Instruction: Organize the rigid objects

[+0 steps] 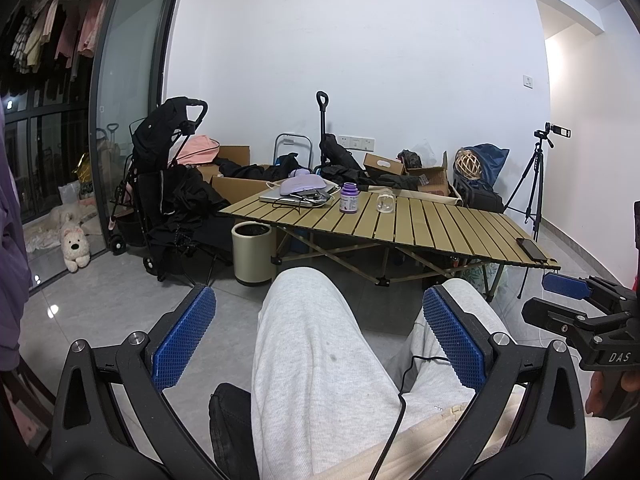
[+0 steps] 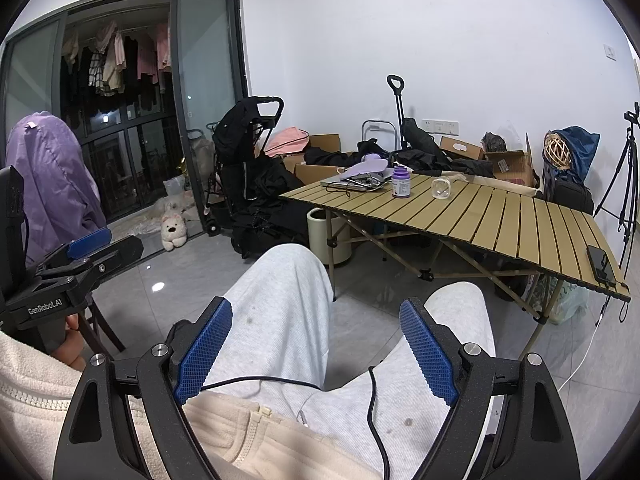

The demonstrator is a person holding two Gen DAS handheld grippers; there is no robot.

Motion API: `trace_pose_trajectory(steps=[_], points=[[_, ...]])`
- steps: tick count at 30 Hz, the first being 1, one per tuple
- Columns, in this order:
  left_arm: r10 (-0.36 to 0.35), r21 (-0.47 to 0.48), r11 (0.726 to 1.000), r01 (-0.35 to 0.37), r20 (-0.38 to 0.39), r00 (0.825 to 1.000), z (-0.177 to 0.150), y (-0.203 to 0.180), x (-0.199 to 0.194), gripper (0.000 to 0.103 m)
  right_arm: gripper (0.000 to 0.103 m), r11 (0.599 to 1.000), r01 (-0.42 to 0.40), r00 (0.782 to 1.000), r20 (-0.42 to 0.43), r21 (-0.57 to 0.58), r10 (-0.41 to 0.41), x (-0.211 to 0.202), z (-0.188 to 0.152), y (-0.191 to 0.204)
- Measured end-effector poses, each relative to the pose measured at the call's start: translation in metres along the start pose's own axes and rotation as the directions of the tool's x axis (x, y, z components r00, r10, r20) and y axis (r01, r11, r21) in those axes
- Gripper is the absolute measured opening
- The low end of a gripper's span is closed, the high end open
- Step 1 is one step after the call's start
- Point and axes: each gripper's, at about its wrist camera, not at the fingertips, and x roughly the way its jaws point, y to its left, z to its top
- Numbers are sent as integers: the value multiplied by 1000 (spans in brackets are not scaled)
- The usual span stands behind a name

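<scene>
A purple bottle [image 1: 349, 198] with a white label and a small clear glass jar [image 1: 385, 201] stand on the far part of a folding slatted table [image 1: 432, 224]. Both show in the right wrist view too: the bottle [image 2: 401, 182] and the jar [image 2: 441, 189]. My left gripper [image 1: 320, 316] is open and empty, held over the person's lap, well short of the table. My right gripper [image 2: 316, 332] is open and empty, also over the lap. Each gripper shows at the edge of the other's view: the right one [image 1: 568, 292] and the left one [image 2: 92, 240].
A laptop with a lilac item and cables [image 1: 300, 194] lies at the table's far left. A black phone [image 1: 531, 249] lies at its right end. A beige bin [image 1: 252, 252], a black stroller [image 1: 160, 184], cardboard boxes [image 1: 424, 176] and a tripod [image 1: 532, 200] stand around the table.
</scene>
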Motion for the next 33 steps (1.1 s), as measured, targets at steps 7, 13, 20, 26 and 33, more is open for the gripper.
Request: trace_pose_trajectory(steps=[7, 13, 20, 26, 33], points=[[1, 0, 1000, -1, 0, 1000, 0, 0, 0, 103, 90, 1000, 0, 1000, 0, 0, 0, 0, 0, 0], [2, 0, 1000, -2, 0, 1000, 0, 0, 0, 103, 90, 1000, 0, 1000, -1, 2, 0, 0, 0, -1], [3, 0, 1000, -3, 0, 1000, 0, 0, 0, 103, 90, 1000, -1, 1000, -2, 1, 1, 0, 0, -1], [3, 0, 1000, -3, -1, 1000, 0, 0, 0, 103, 90, 1000, 0, 1000, -2, 5, 0, -1, 0, -2], [-6, -6, 1000, 5, -21, 1000, -1, -2, 10, 103, 90, 1000, -1, 1000, -11, 11, 1, 4, -1, -4]])
